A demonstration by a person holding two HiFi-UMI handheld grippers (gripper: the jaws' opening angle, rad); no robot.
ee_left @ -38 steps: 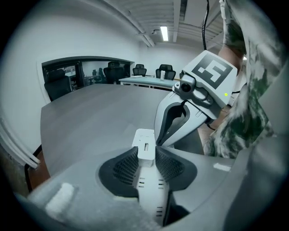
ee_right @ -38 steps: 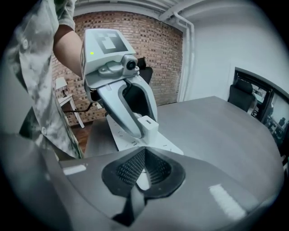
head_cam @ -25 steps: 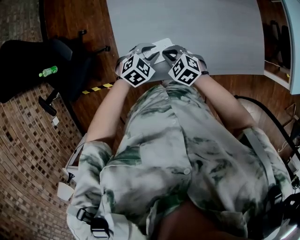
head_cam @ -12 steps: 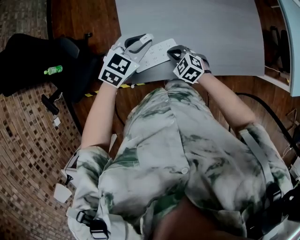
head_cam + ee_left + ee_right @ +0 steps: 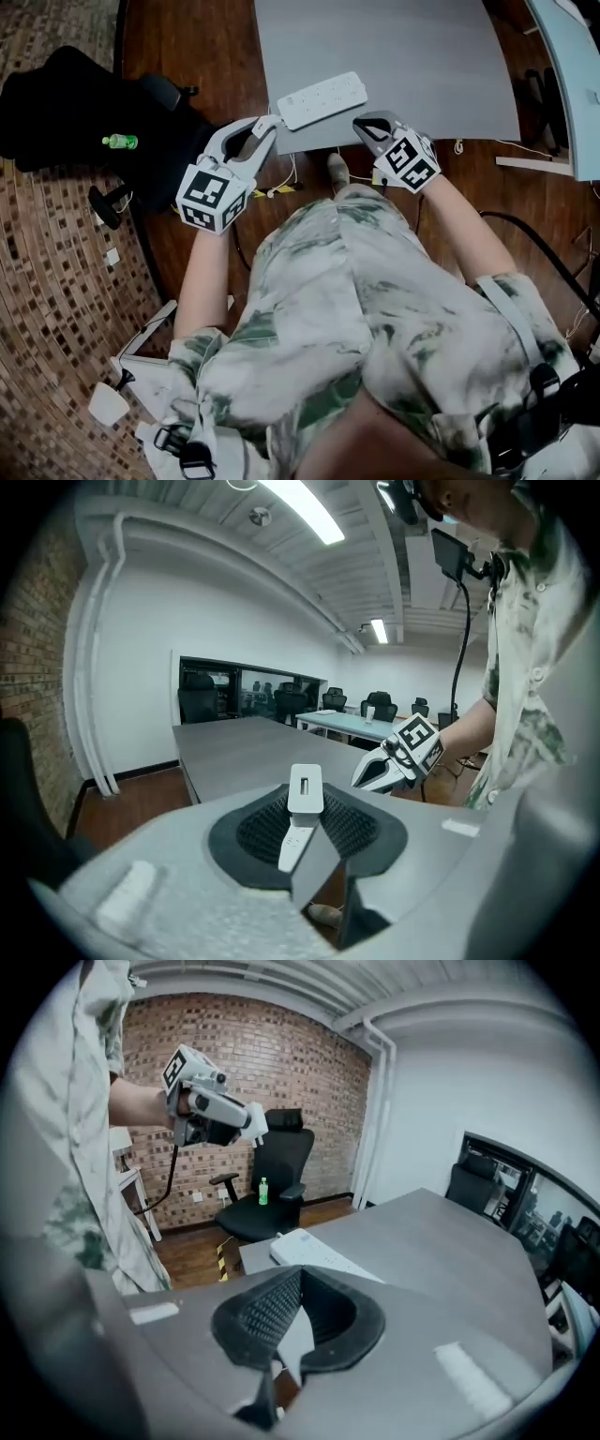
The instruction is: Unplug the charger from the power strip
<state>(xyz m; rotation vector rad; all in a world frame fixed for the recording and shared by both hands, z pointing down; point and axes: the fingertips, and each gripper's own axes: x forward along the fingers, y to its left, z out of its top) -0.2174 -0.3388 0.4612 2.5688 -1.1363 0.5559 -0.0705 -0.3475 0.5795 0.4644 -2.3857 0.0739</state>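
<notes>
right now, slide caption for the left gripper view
Left gripper holds the white charger, grey table and right gripper beyond.

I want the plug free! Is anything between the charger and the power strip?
Nothing visible. The charger is already out, pinched in the left gripper, with only air between it and the power strip on the table.

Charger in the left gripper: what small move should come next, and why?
Probably lower the left gripper and set the charger on the table beside the power strip. The charger is clamped between its pads, clear of the strip, so the unplugging looks done; the right gripper is empty.
</notes>
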